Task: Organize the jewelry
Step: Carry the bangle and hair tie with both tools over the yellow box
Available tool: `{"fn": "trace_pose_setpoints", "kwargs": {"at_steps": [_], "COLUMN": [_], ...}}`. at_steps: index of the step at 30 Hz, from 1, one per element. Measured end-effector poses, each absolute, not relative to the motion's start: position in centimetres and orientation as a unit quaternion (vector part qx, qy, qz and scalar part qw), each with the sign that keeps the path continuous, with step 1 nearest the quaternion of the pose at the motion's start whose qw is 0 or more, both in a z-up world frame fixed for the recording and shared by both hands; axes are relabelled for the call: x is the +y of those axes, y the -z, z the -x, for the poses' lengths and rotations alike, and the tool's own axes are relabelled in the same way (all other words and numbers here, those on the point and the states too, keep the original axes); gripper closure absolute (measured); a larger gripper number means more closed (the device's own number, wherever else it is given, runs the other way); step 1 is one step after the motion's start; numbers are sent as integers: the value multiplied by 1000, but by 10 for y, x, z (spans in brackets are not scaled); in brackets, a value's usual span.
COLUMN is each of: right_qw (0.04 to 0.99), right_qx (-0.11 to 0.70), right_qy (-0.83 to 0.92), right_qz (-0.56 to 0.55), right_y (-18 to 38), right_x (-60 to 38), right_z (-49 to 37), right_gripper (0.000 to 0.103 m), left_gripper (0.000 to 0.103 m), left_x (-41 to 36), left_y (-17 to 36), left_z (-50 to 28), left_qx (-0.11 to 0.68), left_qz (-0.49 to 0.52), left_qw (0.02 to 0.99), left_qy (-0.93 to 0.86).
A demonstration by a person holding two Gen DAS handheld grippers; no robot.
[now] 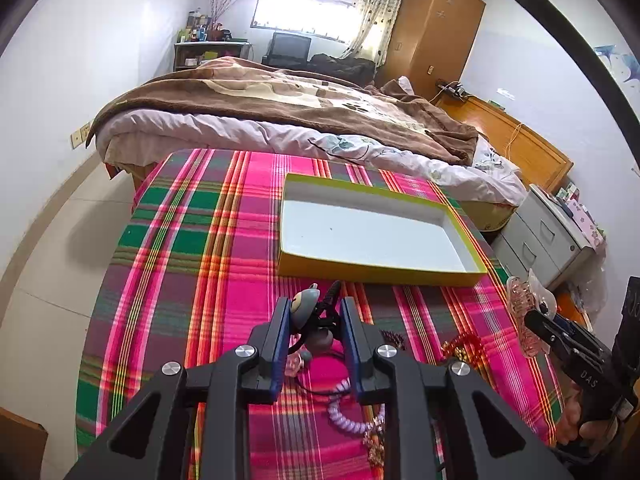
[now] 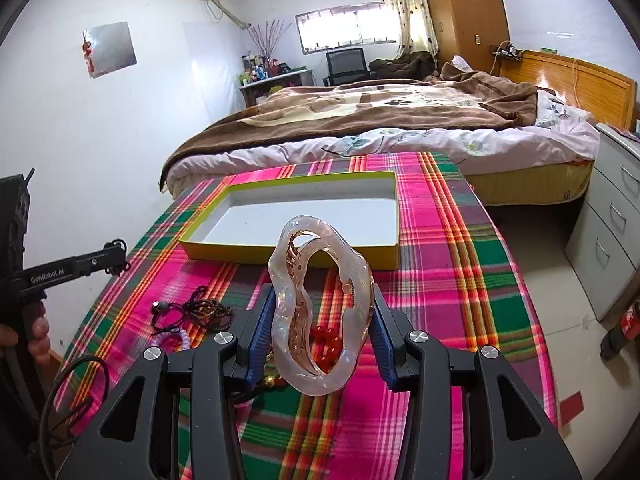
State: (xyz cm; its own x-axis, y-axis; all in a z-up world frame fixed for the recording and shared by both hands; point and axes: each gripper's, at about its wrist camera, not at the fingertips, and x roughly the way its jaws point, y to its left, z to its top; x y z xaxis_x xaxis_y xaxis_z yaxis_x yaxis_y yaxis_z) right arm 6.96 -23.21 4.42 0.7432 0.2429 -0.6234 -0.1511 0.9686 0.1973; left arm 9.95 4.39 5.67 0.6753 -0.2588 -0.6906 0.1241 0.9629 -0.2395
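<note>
1. Left wrist view: the left gripper pinches a hair tie with a grey charm between its blue pads, lifted above the plaid tablecloth.
2. The yellow-edged box lies just beyond the fingertips, its near wall facing them and its white floor bare. A strip of cloth separates that wall from the held tie.
3. Nearer than the box, under the gripper, lie a lilac spiral hair tie and red-and-gold beads. Right of the box, the right gripper carries a clear pink hair claw.
4. Left of the box the cloth runs open to the table's rounded edge; beyond the box stands the bed.
5. Right wrist view: the right gripper clamps the hair claw upright, short of the box.
6. Left of the box hovers the left gripper; a pile of dark cords and beads lies nearer than the box. Right of the box, cloth stays free up to the table edge.
</note>
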Motion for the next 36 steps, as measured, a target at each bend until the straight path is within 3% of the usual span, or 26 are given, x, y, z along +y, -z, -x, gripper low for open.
{"fn": "trace_pose_setpoints", "kwargs": {"at_steps": [14,36], "right_qw": [922,894], "right_qx": [373,444], "right_qy": [-85,-52], "right_qz": [-57,-12], "right_y": [-45,1], "right_x": [-242,-227], "right_z": [-162,-249], "right_gripper": [58,58], "left_gripper": [78,78], "left_x": [19,-3], "left_y": [-54,12], "left_z": [-181,-280], "left_qx": [407,482], "left_qz": [63,33], "left_qw": [903,870], "left_qy": [121,100]}}
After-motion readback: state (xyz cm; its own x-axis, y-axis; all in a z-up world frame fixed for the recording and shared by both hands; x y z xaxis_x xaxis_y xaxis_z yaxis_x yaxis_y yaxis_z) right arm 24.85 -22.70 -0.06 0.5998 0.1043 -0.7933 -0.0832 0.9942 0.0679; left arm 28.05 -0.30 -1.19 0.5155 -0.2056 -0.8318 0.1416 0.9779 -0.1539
